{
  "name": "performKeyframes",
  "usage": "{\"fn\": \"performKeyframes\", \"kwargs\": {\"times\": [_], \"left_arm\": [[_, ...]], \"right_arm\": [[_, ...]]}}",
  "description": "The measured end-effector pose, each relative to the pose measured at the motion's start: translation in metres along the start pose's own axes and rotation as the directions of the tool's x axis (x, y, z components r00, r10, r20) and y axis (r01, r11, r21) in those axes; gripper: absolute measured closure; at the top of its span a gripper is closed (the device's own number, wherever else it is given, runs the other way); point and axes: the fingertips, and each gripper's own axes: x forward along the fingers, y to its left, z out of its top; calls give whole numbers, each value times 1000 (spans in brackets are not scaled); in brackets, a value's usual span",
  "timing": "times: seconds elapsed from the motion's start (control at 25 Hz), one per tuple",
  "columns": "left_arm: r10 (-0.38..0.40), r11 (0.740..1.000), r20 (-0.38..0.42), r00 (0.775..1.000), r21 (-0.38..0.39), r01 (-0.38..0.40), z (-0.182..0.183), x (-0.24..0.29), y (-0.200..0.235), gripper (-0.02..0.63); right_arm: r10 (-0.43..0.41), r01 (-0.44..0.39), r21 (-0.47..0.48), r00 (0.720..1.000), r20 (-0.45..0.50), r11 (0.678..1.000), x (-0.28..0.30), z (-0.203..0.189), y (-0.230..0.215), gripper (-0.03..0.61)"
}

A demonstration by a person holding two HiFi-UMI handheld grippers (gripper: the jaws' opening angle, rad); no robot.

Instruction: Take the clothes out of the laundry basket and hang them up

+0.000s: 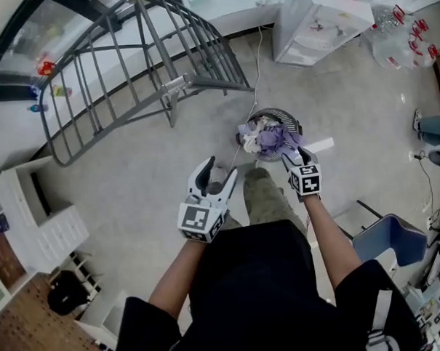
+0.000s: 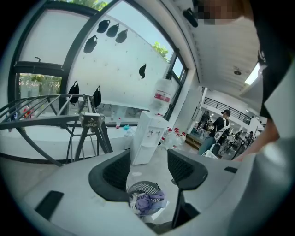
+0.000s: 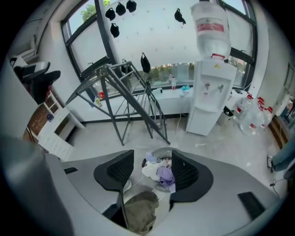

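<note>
A round grey laundry basket (image 1: 284, 120) sits on the floor, heaped with purple and white clothes (image 1: 271, 140). It also shows in the left gripper view as the basket (image 2: 144, 188) with clothes (image 2: 148, 202), and in the right gripper view as the basket (image 3: 162, 154) with clothes (image 3: 159, 172). My left gripper (image 1: 217, 175) (image 2: 148, 171) hangs open and empty, short of the basket. My right gripper (image 1: 295, 156) (image 3: 151, 169) is open just above the basket's near edge, holding nothing. A grey drying rack (image 1: 138, 62) (image 3: 122, 92) (image 2: 55, 120) stands beyond, bare.
A white water dispenser (image 3: 209, 94) (image 1: 315, 21) stands at the back right with water bottles (image 1: 401, 25) beside it. White shelving (image 1: 40, 222) is at the left. A blue chair (image 1: 389, 238) is at the right. My trouser leg (image 1: 265, 202) is just before the basket.
</note>
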Motion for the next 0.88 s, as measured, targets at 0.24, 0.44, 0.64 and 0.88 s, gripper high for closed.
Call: {"fn": "performKeyframes", "kwargs": {"times": [0.24,0.44,0.64,0.88], "left_arm": [[47,998,-22,999,-28,-48,-30,71,-12,380],[86,993,-64,994,-76,-91,-78,108,-4,380],[112,987,-94,989,-105,-121,-119,131,6,380],[161,973,-120,980,-148,-178,-163,146,28,380]], "right_arm": [[89,-98,-66,988,-127,993,117,-46,-51,356],[147,-176,-145,971,-190,974,200,-81,-61,356],[226,-319,-282,921,-318,905,265,-135,-23,356],[226,-340,-301,907,-355,891,345,-172,-11,356]]}}
